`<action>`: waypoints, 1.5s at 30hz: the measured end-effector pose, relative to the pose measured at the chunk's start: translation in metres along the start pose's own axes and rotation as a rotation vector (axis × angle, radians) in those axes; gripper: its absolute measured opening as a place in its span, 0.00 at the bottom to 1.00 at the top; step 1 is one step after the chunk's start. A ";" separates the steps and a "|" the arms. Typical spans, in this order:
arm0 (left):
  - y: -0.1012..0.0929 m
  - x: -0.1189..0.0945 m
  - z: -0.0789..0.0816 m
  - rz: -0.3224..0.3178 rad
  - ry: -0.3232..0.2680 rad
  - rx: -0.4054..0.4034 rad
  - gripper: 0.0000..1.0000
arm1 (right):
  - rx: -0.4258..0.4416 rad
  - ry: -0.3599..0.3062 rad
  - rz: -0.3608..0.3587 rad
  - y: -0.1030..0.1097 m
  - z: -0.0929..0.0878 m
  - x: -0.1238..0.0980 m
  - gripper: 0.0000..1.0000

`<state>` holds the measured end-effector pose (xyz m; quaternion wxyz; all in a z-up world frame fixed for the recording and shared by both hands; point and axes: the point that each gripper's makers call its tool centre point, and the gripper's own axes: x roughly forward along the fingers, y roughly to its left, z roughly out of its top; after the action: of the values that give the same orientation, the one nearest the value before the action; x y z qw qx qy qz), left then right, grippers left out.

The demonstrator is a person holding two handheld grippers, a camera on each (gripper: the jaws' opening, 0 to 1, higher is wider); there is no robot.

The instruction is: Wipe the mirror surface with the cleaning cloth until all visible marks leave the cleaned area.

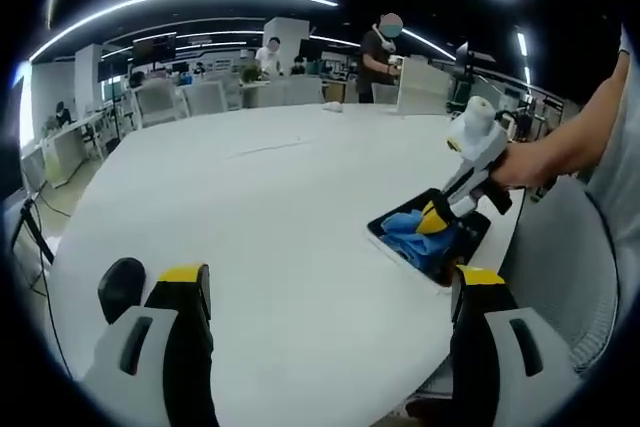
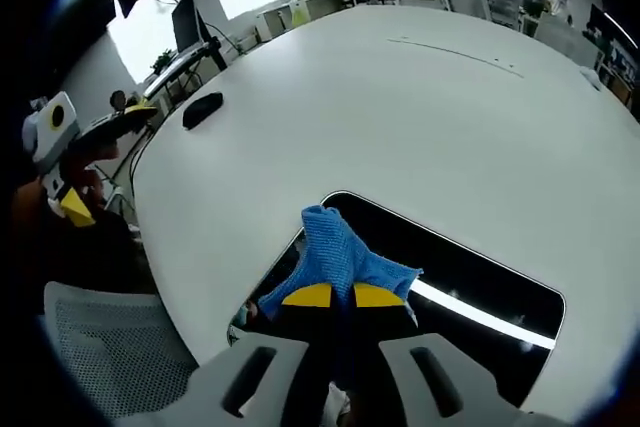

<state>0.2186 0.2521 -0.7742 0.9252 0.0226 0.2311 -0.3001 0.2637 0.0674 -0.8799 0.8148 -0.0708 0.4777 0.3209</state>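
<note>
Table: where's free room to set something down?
Bare white table is free between the mirror and the far edge. Crowded at the near edge: the right gripper presses the blue cloth on the mirror.

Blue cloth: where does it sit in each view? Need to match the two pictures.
Left gripper view: blue cloth lies right of centre on the dark mirror, under the right tongs.
Right gripper view: it is low and centre, on the mirror, pinched by those tongs.
Shared landmark: the black oval cutout in the white table.
</note>
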 end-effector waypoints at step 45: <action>0.004 0.011 -0.003 -0.002 0.001 -0.024 0.99 | 0.062 0.028 -0.084 -0.109 -0.050 -0.057 0.00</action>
<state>0.2280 0.2499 -0.7824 0.9250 0.0114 0.2352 -0.2981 0.2724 -0.0655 -0.8807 0.8227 -0.0702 0.4952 0.2703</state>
